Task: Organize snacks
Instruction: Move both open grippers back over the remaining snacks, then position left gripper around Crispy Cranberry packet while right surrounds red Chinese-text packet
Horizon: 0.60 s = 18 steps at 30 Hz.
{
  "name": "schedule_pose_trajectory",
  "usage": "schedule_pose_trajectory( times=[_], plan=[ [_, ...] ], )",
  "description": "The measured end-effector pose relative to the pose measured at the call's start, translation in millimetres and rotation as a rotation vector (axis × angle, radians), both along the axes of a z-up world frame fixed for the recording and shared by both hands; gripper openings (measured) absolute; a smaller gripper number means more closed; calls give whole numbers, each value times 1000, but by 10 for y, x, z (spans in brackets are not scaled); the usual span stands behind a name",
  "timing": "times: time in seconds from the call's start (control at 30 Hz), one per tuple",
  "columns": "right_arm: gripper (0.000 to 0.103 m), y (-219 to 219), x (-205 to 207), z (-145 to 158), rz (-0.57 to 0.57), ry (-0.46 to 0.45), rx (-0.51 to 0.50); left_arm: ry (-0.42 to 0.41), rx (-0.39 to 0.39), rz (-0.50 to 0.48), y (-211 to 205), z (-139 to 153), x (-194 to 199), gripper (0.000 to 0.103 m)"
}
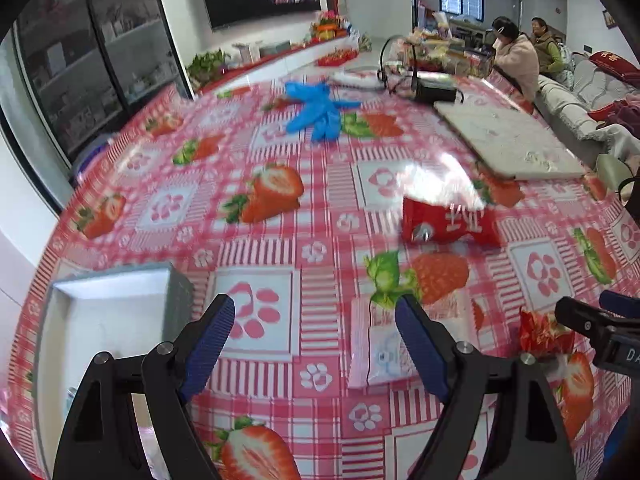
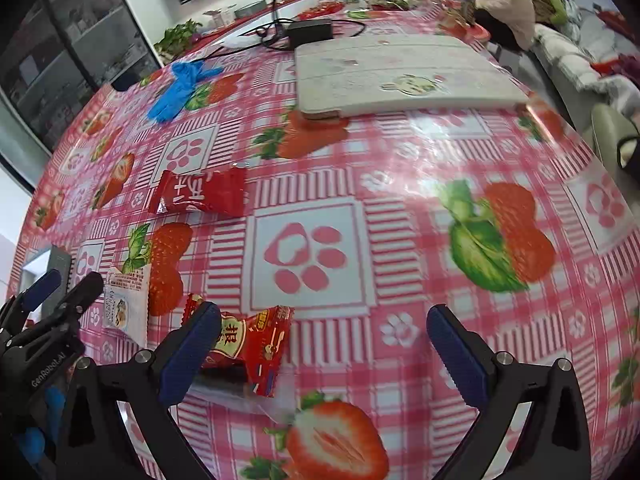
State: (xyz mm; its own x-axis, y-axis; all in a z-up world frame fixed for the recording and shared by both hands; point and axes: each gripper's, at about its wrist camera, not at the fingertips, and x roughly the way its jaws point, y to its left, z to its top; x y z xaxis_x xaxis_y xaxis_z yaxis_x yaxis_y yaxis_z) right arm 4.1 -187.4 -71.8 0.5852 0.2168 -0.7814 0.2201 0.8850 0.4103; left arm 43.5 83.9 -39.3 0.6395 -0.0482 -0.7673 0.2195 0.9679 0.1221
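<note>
1. Centrally, we take the strawberry-print tablecloth as landmark; on it we see three snacks.
2. We find the left gripper spread wide, holding nothing; the pale pink packet lies flat on the cloth under its right finger.
3. We find the right gripper likewise wide apart; the red-and-gold packet rests just beside its left finger.
4. We note a red packet farther up the cloth, a grey box at its left edge, and blue gloves and a white board towards its far side.
</note>
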Motion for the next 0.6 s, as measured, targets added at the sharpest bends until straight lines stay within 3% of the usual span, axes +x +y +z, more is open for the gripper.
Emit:
schedule_pose_trajectory(
  times=[0.07,0.17,0.27,0.37,0.5,0.6],
  plan=[
    [103,-80,-39,16,-29,-7,32,4,20,10,-77,35,116,87],
    [103,-64,42,69,-21,-13,58,73,14,31,-156,-74,342,87],
    [103,55,156,95,10,-15,46,146,89,30,-239,-309,433,87],
    [103,181,217,19,45,24,-9,135,113,6,-183,-380,272,87],
    [103,188,84,-42,54,23,-85,144,81,5,-12,-392,-13,89],
    [103,65,-103,-99,14,36,-83,155,42,16,119,-407,-296,91]
  ],
)
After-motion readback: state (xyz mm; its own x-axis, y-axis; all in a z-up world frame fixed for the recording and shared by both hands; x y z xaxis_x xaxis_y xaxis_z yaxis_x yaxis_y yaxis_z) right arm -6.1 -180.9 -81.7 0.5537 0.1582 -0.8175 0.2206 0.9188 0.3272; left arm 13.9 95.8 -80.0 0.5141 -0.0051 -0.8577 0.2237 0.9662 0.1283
